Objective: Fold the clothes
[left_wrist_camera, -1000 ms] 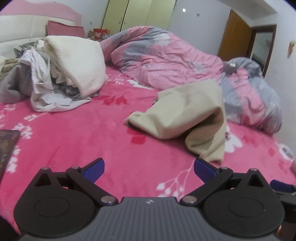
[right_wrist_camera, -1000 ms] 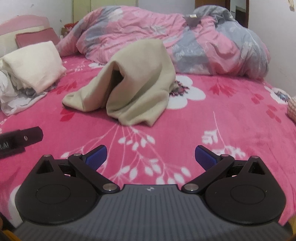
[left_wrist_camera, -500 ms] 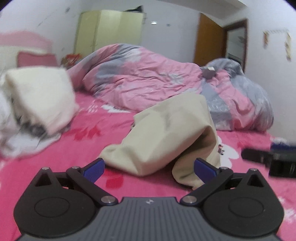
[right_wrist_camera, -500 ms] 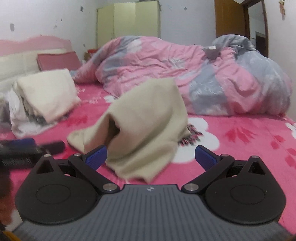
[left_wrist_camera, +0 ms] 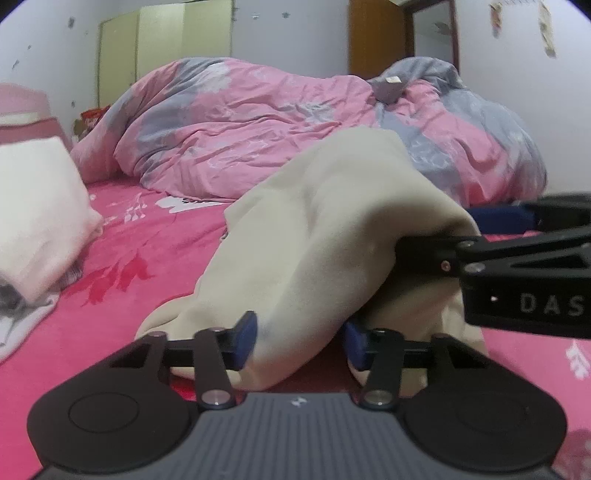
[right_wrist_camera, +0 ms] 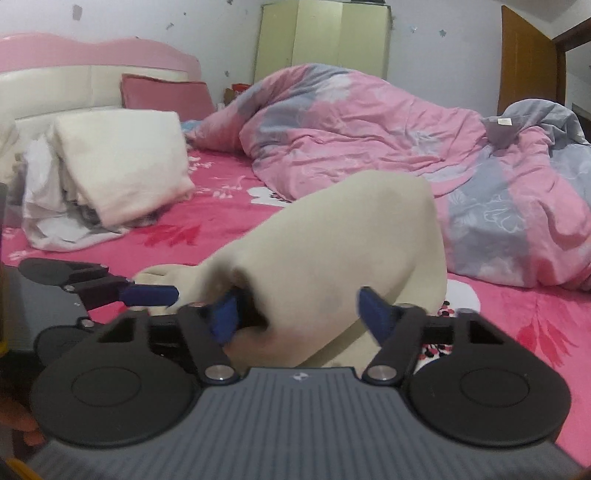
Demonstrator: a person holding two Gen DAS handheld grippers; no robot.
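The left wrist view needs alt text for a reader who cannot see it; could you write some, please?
The left gripper, its jaws just closing, straddles a fold of a crumpled beige garment on a pink floral bed. The right gripper reaches in from the right.

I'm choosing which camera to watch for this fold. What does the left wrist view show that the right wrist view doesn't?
Left wrist only: the mirror by the door, and the right hand-held gripper reaching into the beige garment from the side.

Right wrist only: the headboard, the white laundry pile, and the left hand-held gripper.

Both: the garment between closing jaws, the duvet, the wardrobe.
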